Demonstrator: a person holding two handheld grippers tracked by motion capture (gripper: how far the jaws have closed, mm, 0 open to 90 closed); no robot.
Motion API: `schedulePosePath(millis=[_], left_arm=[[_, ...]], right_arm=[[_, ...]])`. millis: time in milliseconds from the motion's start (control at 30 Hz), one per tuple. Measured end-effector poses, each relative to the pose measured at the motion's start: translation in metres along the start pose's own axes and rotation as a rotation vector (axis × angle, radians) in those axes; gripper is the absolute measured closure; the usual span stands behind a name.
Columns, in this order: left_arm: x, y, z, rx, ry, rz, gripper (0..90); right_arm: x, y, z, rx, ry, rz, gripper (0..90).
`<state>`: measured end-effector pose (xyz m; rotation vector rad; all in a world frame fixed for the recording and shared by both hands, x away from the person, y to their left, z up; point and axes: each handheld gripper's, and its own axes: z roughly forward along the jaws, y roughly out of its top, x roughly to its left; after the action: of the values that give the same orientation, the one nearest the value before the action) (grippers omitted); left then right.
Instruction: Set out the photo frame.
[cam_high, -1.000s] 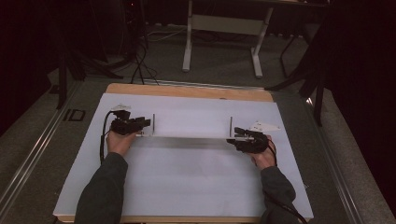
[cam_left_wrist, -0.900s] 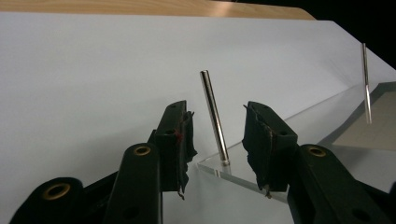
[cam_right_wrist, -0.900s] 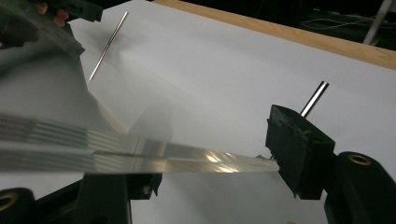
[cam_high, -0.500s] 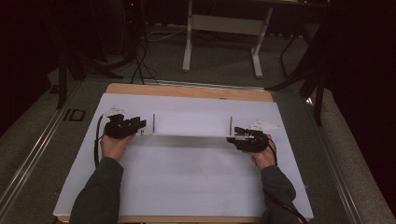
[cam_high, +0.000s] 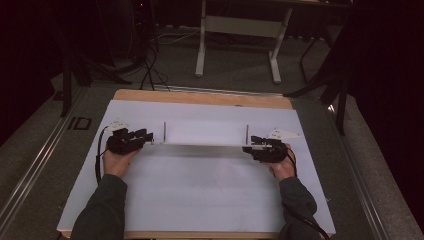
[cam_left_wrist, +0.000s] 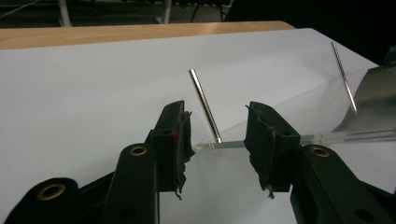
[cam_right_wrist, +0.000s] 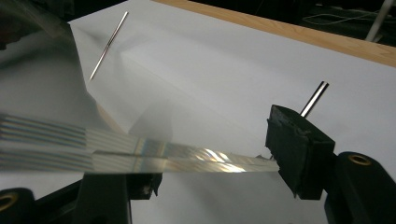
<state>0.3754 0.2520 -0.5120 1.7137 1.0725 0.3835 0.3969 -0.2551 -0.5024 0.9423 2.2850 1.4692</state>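
Note:
A clear plastic plate (cam_high: 205, 144) with two upright metal rods (cam_high: 164, 132) (cam_high: 247, 134) lies on the white sheet. My left gripper (cam_high: 148, 136) sits just off its left end. Its jaws have just been opening and stand open (cam_left_wrist: 218, 122); the plate's corner (cam_left_wrist: 205, 145) and near rod (cam_left_wrist: 205, 107) lie between them, untouched. My right gripper (cam_high: 251, 147) is at the plate's right end, jaws wide apart (cam_right_wrist: 215, 161). The plate's shiny edge (cam_right_wrist: 187, 158) runs over the left jaw and ends at the right pad (cam_right_wrist: 292, 149); a rod (cam_right_wrist: 314, 98) rises behind it.
The white sheet (cam_high: 200, 190) covers most of a wooden table (cam_high: 200, 97). A dark floor with cables and a white stand's legs (cam_high: 200, 55) lies beyond the far edge. Both forearms come in from the bottom.
My left gripper has slid left, away from the plate's left end. The right gripper and the plate have kept still.

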Motion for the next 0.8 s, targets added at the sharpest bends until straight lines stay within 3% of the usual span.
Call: schedulePosePath(millis=[400,567,800], left_arm=[[-0.007,-0.006,-0.01,-0.005,-0.033,0.055,57.6],[-0.015,-0.009,-0.011,-0.026,-0.087,0.082,57.2],[-0.018,-0.011,-0.015,-0.036,-0.097,0.1,57.3]], right_arm=[[-0.001,0.001,0.0,0.005,0.002,0.006,38.9],[-0.001,0.002,0.0,0.008,0.003,0.008,38.9],[-0.001,0.002,0.0,0.009,0.004,0.009,38.9]])
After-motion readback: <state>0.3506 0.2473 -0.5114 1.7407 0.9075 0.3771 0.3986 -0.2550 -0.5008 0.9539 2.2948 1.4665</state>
